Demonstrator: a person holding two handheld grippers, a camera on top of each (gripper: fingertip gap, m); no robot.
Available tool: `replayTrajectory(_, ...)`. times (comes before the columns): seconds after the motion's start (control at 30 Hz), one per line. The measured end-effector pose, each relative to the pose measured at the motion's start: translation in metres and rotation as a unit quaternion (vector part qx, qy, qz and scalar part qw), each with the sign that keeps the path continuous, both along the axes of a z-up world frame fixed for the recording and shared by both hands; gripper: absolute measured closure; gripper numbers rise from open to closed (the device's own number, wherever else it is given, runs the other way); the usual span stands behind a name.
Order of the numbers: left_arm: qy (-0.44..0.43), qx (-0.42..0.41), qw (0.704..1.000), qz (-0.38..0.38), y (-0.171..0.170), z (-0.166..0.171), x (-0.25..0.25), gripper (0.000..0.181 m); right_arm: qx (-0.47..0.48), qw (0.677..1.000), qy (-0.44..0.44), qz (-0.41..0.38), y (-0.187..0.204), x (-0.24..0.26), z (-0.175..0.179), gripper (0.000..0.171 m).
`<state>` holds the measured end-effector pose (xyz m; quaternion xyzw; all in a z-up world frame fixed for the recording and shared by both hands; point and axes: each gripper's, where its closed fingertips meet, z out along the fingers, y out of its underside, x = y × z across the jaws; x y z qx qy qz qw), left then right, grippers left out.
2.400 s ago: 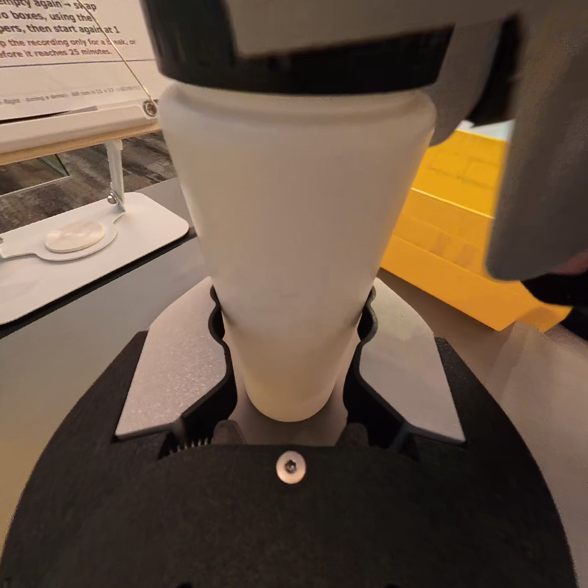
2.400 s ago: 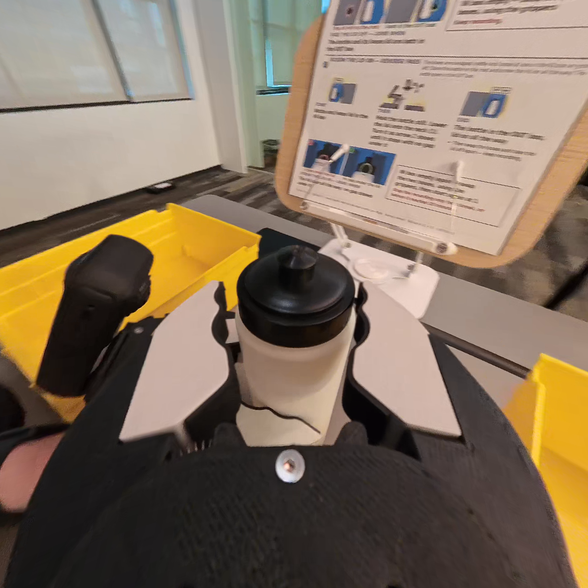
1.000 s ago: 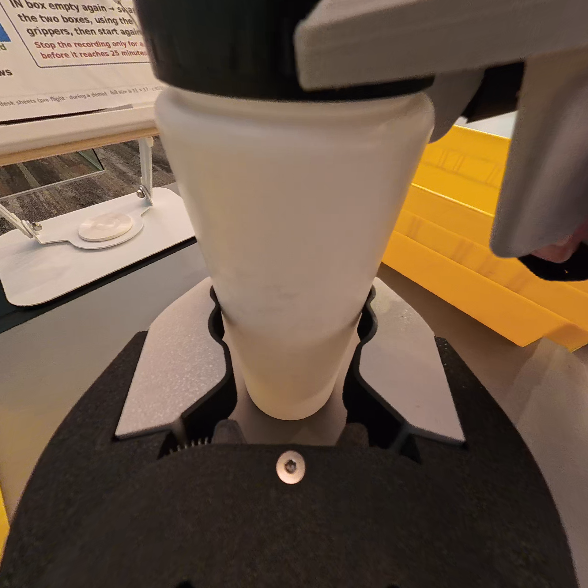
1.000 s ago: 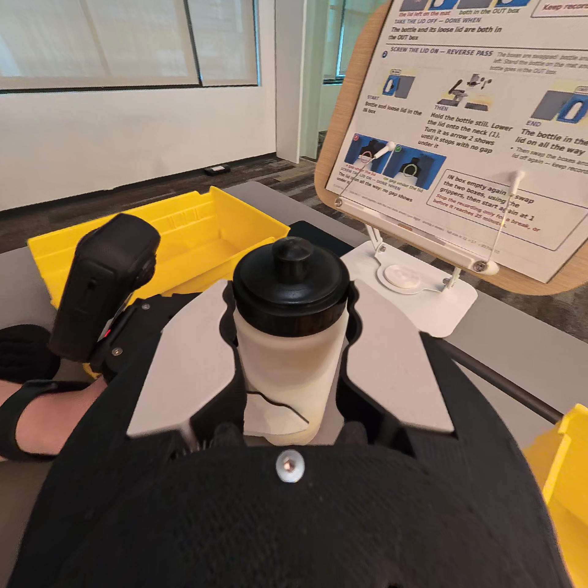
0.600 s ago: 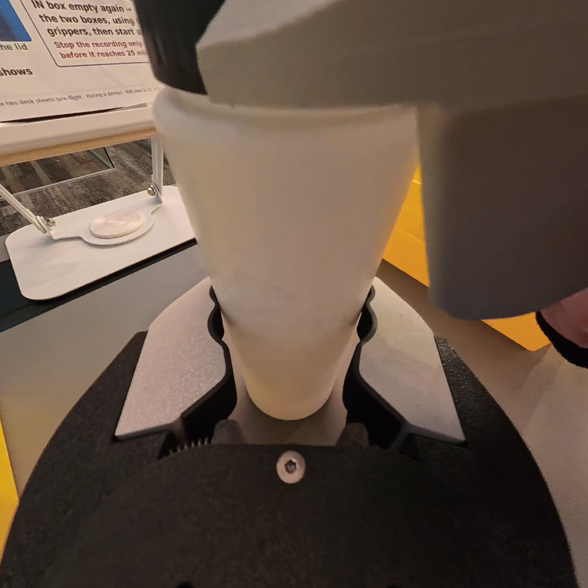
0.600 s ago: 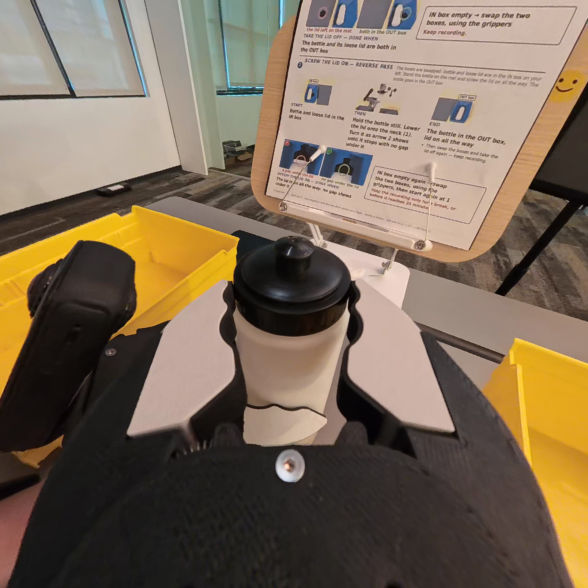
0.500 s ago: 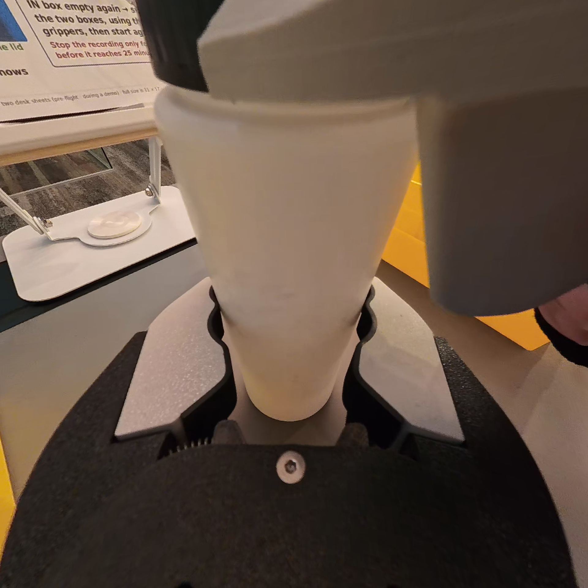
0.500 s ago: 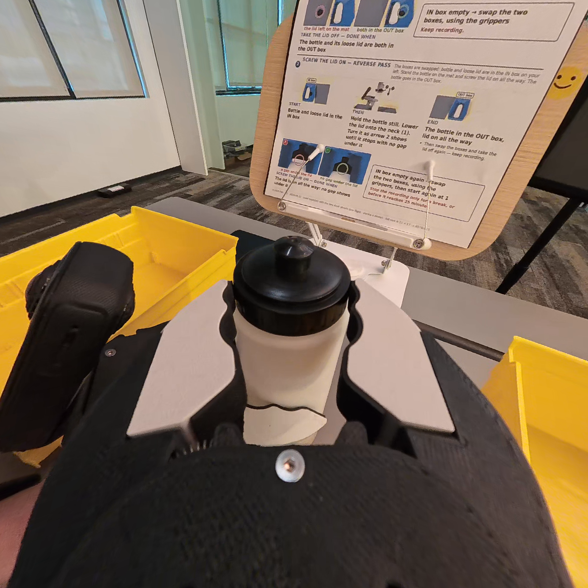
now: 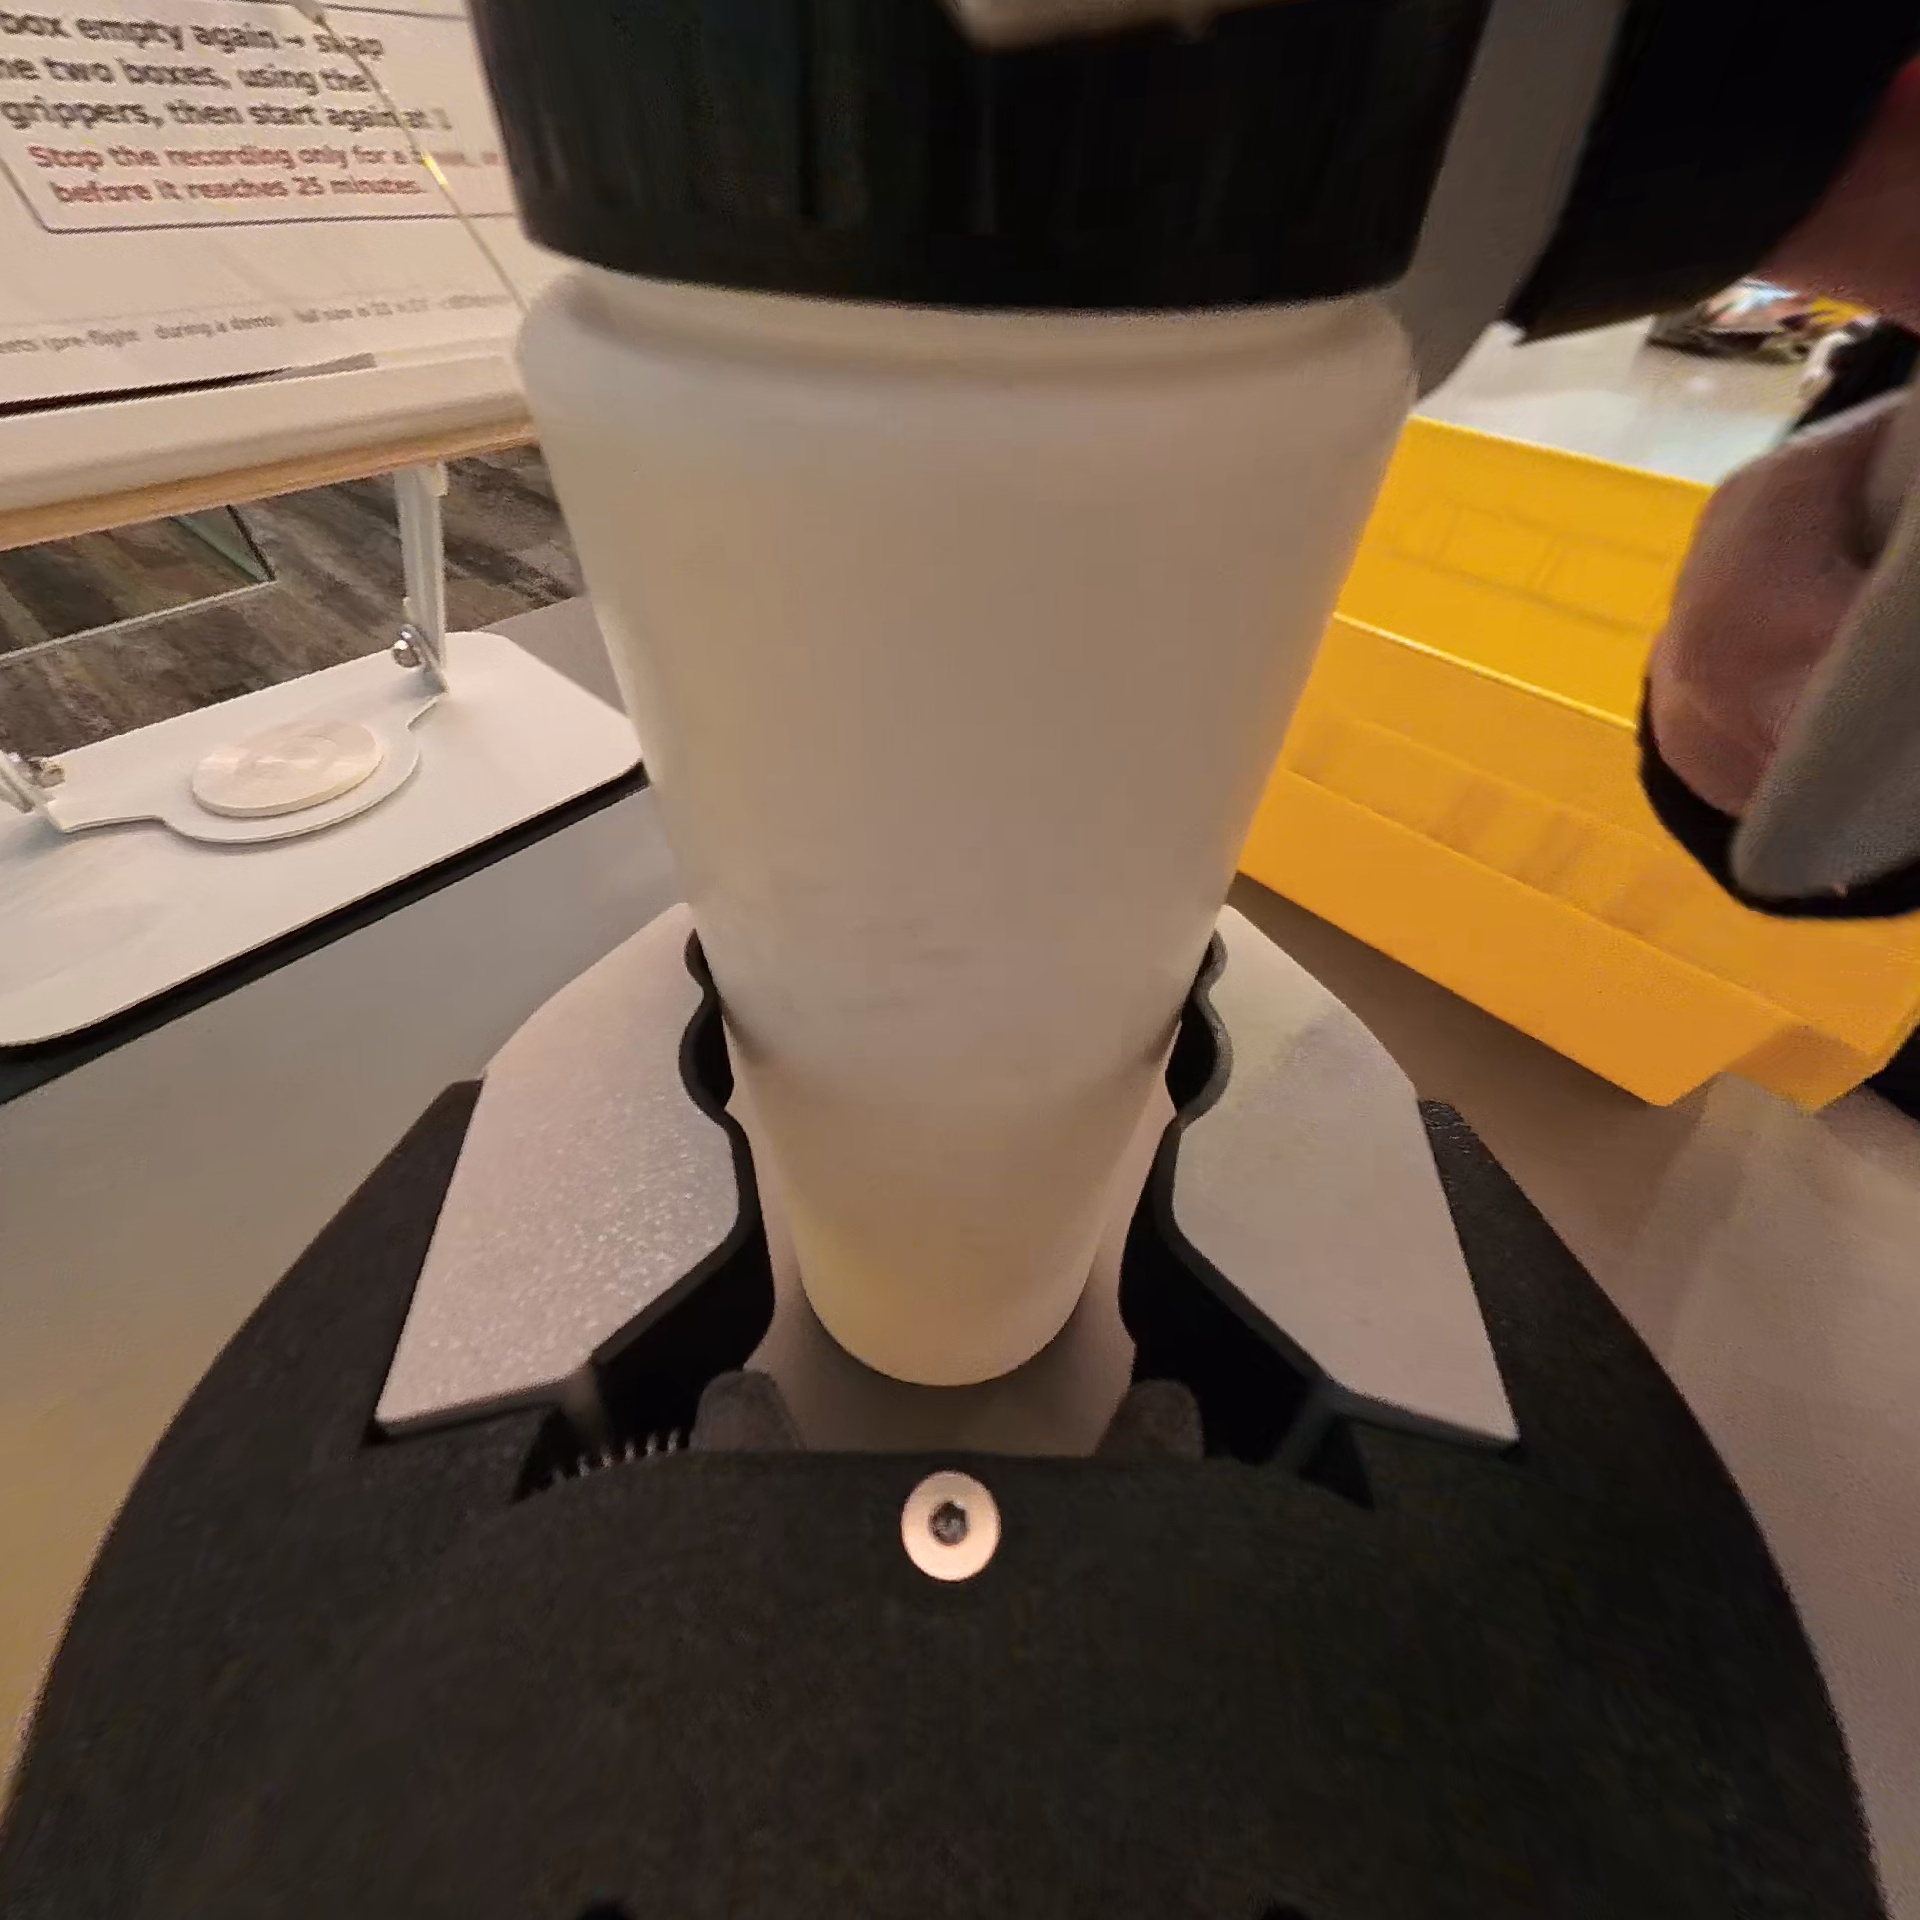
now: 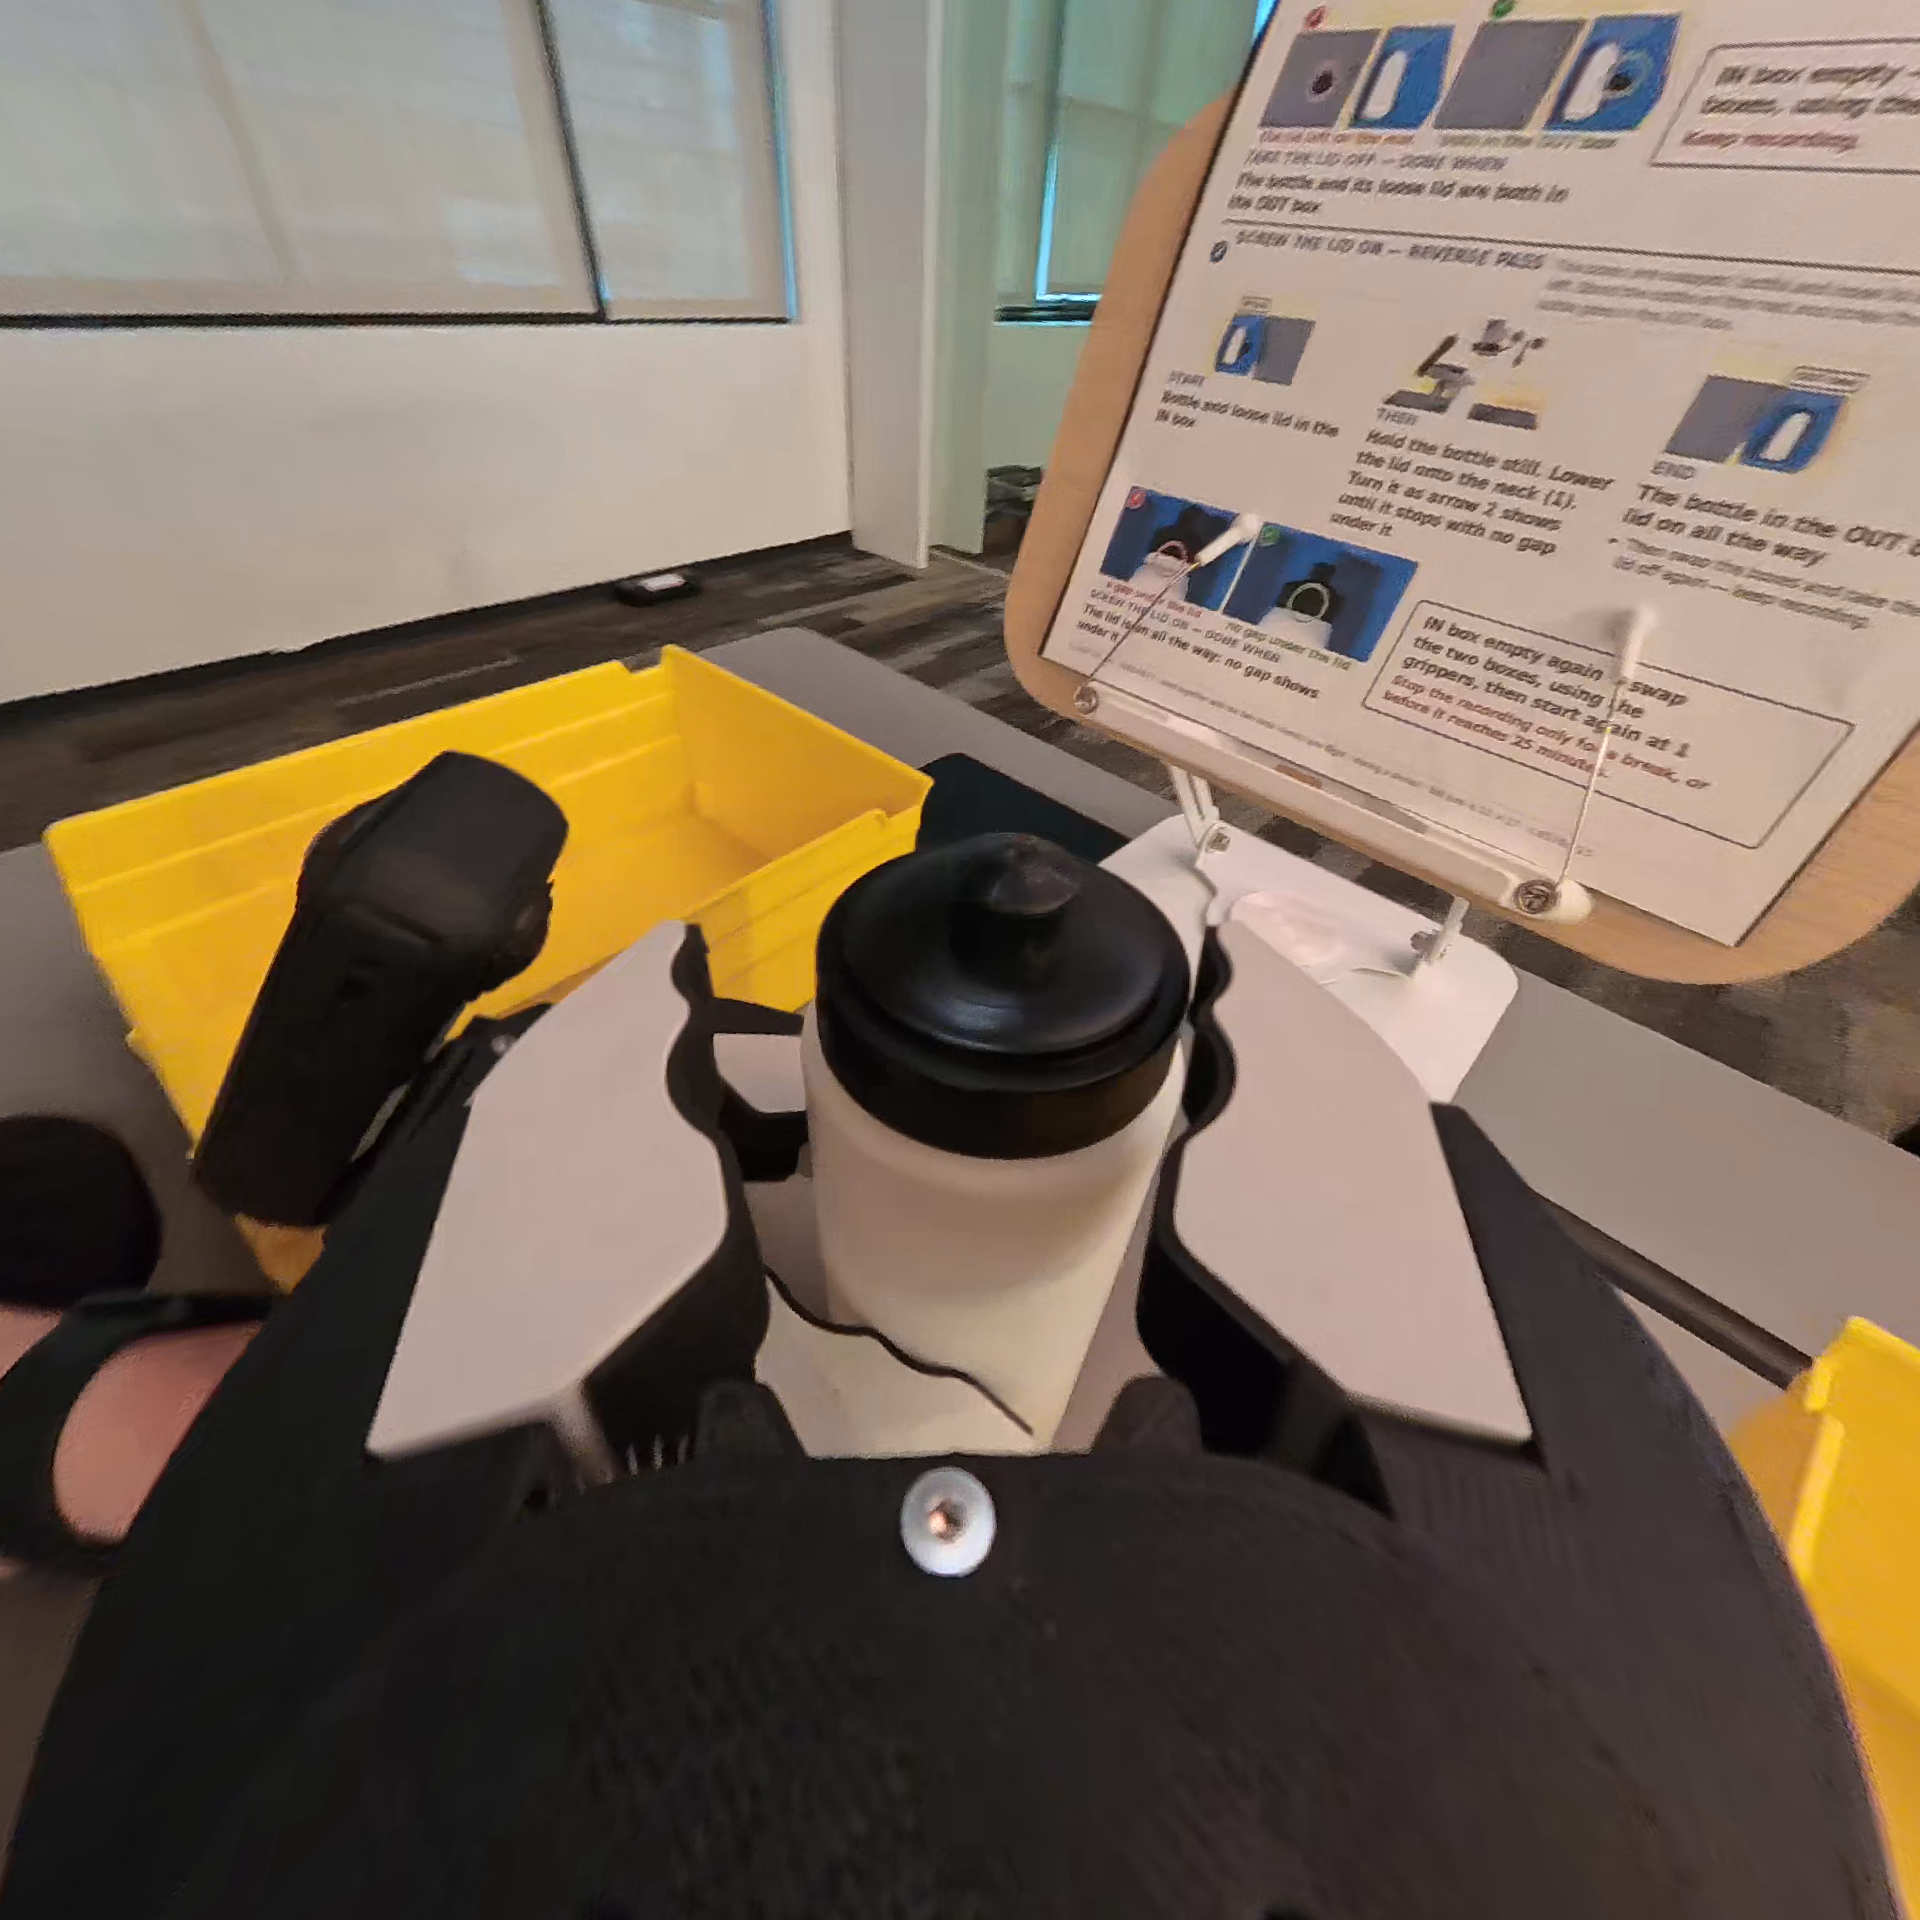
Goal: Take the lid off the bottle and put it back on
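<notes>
Left wrist view: the left gripper (image 9: 951, 1049), with matte grey scalloped fingers (image 9: 582, 1236) on a grainy black body, is clamped on the lower body of the smooth white plastic bottle (image 9: 956, 748), standing upright on the grey table (image 9: 208, 1195). The ribbed black screw lid (image 9: 966, 145) sits on top. A yellow plastic bin (image 9: 1538, 790) lies to the right.

Right wrist view: the right gripper (image 10: 951, 1029) flanks the lid; its left finger stands apart from it, its right finger just beside, contact unclear.

A yellow bin (image 10: 582, 821) sits on the grey bench (image 10: 1662, 1122), with a second yellow bin (image 9: 1538, 790) well apart from it. A wooden board carrying an instruction sheet (image 10: 1507, 499) leans on a white stand (image 10: 1382, 987). White wall and windows stand behind.
</notes>
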<state>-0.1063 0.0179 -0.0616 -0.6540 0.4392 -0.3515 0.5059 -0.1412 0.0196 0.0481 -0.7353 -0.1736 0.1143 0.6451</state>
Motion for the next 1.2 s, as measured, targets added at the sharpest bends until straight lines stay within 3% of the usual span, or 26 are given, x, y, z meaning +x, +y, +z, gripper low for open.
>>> replayTrajectory(0.37,-0.009,0.004,0.999,-0.047,-0.015,0.0,0.009,0.097,-0.045,0.997,0.006,0.066,-0.004,0.011,-0.012,0.095)
replayTrajectory(0.53,0.001,0.003,1.0,-0.004,-0.007,0.0,0.005,0.097,-0.016,0.998,0.046,-0.042,0.004,0.012,-0.01,0.095)
replayTrajectory(0.6,0.005,0.002,1.0,0.01,-0.006,0.0,0.003,0.097,0.009,0.993,0.036,-0.109,0.005,0.012,-0.009,0.095)
replayTrajectory(0.67,0.001,0.0,1.0,0.011,-0.005,0.0,0.001,0.097,0.02,0.992,0.022,-0.123,0.006,0.009,-0.008,0.095)
replayTrajectory(0.73,-0.002,0.001,1.0,0.0,-0.004,0.0,0.001,0.097,0.011,0.995,0.015,-0.102,0.007,0.009,-0.01,0.095)
replayTrajectory(0.83,-0.007,0.002,1.0,-0.023,-0.009,0.0,0.005,0.097,-0.003,1.0,0.017,-0.009,0.005,0.003,-0.01,0.084)
replayTrajectory(0.93,-0.013,0.004,0.998,-0.059,-0.019,0.001,0.011,0.097,-0.028,0.998,0.025,0.058,0.0,0.006,-0.012,0.088)
replayTrajectory(1.03,-0.012,0.006,0.998,-0.065,-0.022,0.0,0.013,0.097,-0.032,0.997,0.023,0.072,-0.004,0.011,-0.012,0.093)
replayTrajectory(1.2,0.003,0.001,1.0,-0.01,-0.011,0.0,0.007,0.097,-0.015,0.998,0.038,-0.04,0.006,0.012,-0.012,0.093)
